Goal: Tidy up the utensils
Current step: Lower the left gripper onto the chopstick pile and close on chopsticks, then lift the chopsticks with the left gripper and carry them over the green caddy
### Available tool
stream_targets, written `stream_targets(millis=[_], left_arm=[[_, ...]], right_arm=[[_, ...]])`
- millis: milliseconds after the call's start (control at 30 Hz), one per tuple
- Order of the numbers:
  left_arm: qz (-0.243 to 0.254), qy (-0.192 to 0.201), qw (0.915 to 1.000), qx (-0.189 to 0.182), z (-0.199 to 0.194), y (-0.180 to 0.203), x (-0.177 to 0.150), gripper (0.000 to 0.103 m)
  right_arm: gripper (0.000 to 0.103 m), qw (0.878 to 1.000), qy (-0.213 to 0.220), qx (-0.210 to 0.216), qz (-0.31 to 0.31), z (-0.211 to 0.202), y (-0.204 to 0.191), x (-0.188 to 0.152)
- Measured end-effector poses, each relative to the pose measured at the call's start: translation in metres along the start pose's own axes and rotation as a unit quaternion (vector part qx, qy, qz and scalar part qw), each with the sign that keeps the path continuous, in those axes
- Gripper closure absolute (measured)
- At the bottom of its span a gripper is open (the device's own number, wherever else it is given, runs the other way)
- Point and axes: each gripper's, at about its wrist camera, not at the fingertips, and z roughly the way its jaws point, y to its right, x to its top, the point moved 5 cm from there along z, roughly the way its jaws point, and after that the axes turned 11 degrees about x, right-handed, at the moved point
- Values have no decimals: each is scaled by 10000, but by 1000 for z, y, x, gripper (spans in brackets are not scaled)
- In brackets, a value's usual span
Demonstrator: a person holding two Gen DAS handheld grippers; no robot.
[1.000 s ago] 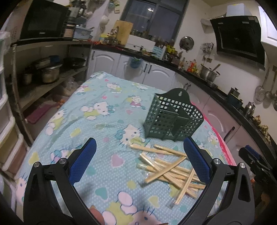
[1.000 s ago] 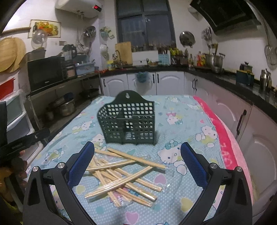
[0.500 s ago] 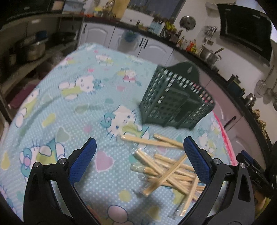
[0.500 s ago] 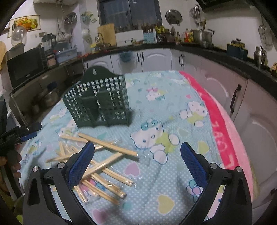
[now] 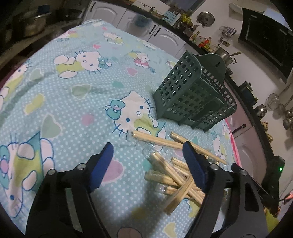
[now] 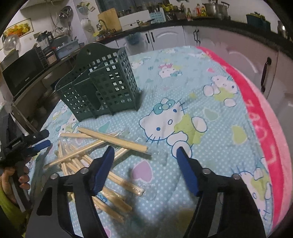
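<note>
A dark green lattice utensil holder stands upright on the Hello Kitty tablecloth; it also shows in the right wrist view. A loose pile of wrapped wooden chopsticks lies in front of it, also in the right wrist view. My left gripper is open and empty, low over the left end of the pile. My right gripper is open and empty, just above the pile's right end. The left gripper also shows at the left edge of the right wrist view.
The table's pink edge runs along the right. White cabinets and a dark counter with pots and bottles lie beyond. A shelf with a microwave stands to the left.
Both grippers have dropped lower and moved forward toward the chopstick pile, and both have narrowed their opening a little. The holder and chopsticks have not moved.
</note>
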Motion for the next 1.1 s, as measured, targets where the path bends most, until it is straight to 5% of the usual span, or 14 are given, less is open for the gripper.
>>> stream_targets(millis=[533,733,933,1100], left_arm=[[-333,-232,9989,-224,27,-6,11,51],[-391,-226,9988,-199,32,-11,15,80],[-315,-230,9990,-234,35,-10,17,95],[-121,-97,9993,-336,26,-2,22,97]], right_arm=[[80,9954,-106,650,701,9,21,0],[99,9955,-45,734,600,4,19,3],[100,9966,47,764,313,-4,6,7],[100,9974,154,702,8,-13,-8,15]])
